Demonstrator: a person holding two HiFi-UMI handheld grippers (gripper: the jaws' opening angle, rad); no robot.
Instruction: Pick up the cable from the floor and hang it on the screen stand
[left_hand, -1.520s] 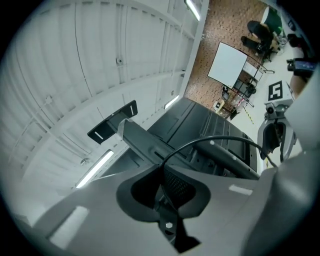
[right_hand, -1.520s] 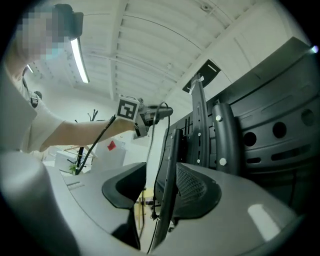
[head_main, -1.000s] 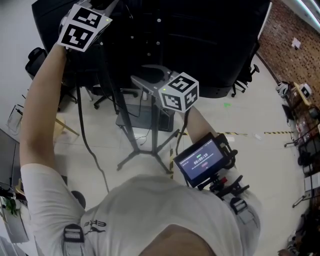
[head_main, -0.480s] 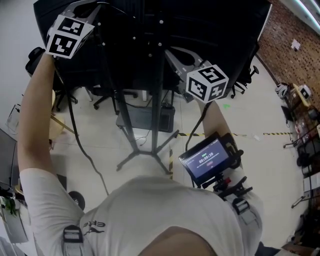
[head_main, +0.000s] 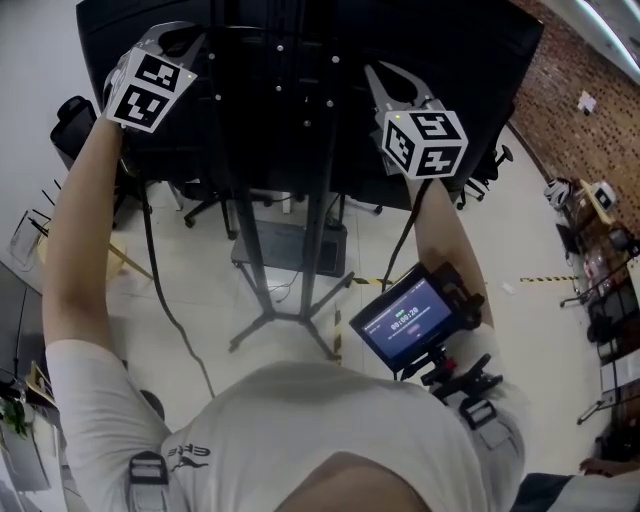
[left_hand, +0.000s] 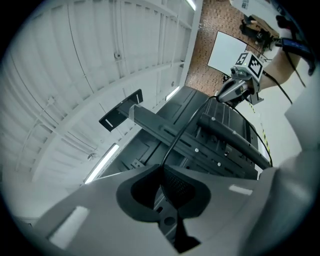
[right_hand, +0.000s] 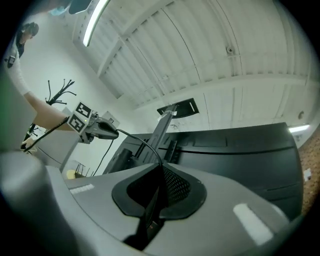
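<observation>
A thin black cable (left_hand: 176, 140) stretches between my two raised grippers, just behind the big black screen (head_main: 300, 90) on its tripod stand (head_main: 318, 210). My left gripper (left_hand: 162, 167) is shut on the cable; from there the cable arcs over to my right gripper (left_hand: 239, 89). My right gripper (right_hand: 161, 167) is also shut on the cable (right_hand: 145, 146), which leads back to the left gripper (right_hand: 97, 129). In the head view the left gripper (head_main: 180, 35) is at the screen's upper left and the right gripper (head_main: 385, 80) at its upper right. A slack length of cable (head_main: 152, 260) hangs down to the floor.
The stand's tripod legs (head_main: 262, 322) spread on the pale floor around a dark box (head_main: 290, 245). Office chairs stand at the left (head_main: 70, 118) and right (head_main: 488, 165). Yellow-black tape (head_main: 545, 278) marks the floor. A small monitor (head_main: 410, 322) is strapped to the right forearm.
My right gripper has risen and swung right, from in front of the stand's pole up to the screen's upper right. The left gripper has stayed high at the upper left.
</observation>
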